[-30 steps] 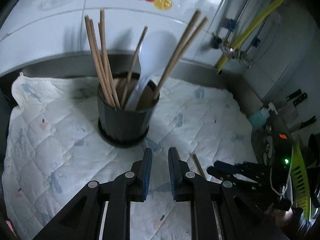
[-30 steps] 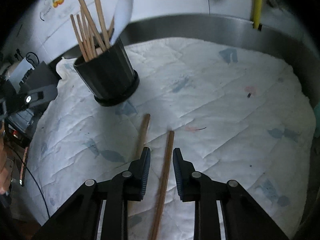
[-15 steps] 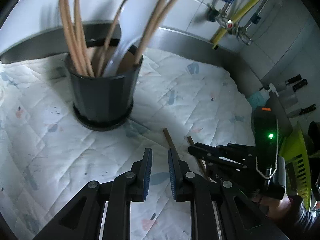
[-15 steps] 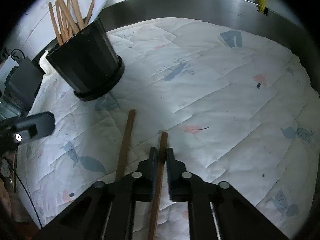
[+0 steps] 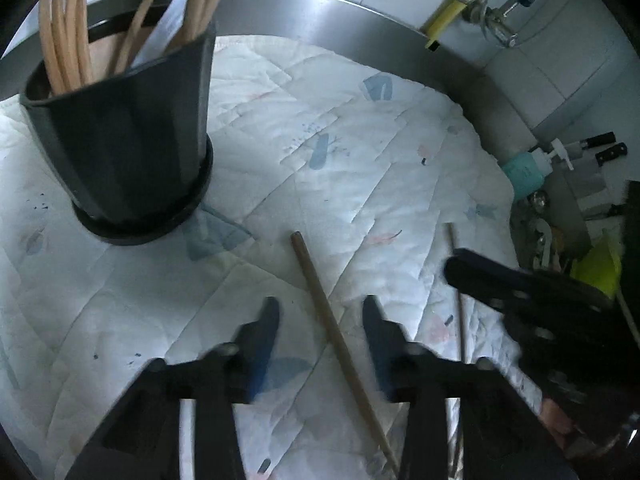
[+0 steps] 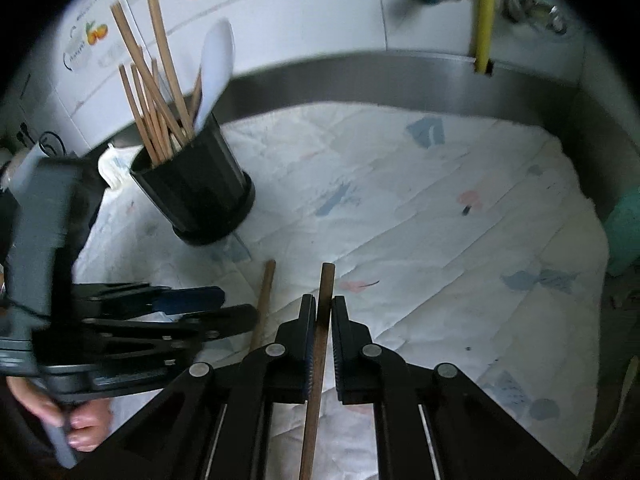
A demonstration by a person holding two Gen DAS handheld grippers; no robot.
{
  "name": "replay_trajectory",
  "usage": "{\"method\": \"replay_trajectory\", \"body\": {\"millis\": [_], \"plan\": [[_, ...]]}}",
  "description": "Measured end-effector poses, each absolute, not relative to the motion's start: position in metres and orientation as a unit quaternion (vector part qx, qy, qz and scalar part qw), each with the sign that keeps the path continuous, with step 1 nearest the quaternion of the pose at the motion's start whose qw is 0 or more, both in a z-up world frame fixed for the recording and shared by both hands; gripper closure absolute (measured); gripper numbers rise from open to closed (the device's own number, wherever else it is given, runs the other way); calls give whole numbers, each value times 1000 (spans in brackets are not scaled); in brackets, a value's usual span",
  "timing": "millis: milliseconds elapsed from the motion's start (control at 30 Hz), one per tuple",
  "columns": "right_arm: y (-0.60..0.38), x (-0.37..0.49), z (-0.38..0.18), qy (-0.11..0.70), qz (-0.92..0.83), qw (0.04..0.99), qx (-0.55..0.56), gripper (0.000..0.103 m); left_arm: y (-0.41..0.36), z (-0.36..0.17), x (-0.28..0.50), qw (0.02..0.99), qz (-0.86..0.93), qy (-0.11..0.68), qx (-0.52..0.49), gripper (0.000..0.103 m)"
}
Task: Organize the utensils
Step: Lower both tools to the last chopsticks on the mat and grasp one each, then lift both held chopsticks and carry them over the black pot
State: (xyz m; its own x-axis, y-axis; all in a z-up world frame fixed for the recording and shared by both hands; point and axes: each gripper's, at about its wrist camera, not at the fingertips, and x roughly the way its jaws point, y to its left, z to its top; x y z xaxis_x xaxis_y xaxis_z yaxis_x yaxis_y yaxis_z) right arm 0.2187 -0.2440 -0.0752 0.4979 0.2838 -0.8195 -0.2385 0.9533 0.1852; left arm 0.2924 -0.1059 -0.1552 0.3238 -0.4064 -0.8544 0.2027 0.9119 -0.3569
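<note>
A black utensil holder [image 5: 128, 152] [image 6: 196, 196] stands on the cloth with several wooden chopsticks and a white spoon [image 6: 218, 64] in it. One light chopstick [image 5: 308, 264] [image 6: 264, 296] lies flat on the cloth. My left gripper [image 5: 320, 301] [image 6: 236, 304] hangs low over it. Its jaws are opening, the stick lies between them, and the pads do not touch it. My right gripper [image 6: 320, 304] [image 5: 452, 264] is shut on a darker chopstick [image 6: 326, 280] [image 5: 454, 240], whose far end juts out past the fingertips.
A white quilted cloth [image 5: 360, 140] covers the counter inside a steel rim [image 6: 400, 76]. A yellow hose [image 6: 484, 12] and tap valves sit on the tiled back wall. At the right edge are a teal soap bottle [image 5: 524, 172], knives [image 5: 600, 140] and a green object [image 5: 596, 268].
My left gripper came down toward the cloth and its jaws spread around the lying chopstick. My right gripper closed on the darker chopstick.
</note>
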Motion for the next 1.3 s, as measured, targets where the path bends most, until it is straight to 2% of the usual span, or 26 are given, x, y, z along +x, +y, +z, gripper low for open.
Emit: {"method": "replay_trajectory", "body": {"millis": [333,533,633,700,833,967,1300], "plan": [[-258,201,-61,457,139,878,40,93,-124,-170,309,812,-174,553,-72,56],[-267,193,-50,443,133,885,47,93,-134,-174,314,820,-158,548,-42,65],[-268,189,-44,437,134,888,47,93,-139,-173,315,823,-151,547,-26,67],[-268,187,-41,433,133,890,48,93,-143,-173,313,825,-142,546,-9,72],[-268,183,-34,424,133,895,49,93,-145,-173,311,830,-132,542,9,88],[-269,179,-27,416,135,898,51,93,-136,-171,309,831,-138,540,-10,91],[-258,168,4,376,162,911,47,93,-86,-98,267,872,-163,456,-66,93]]}}
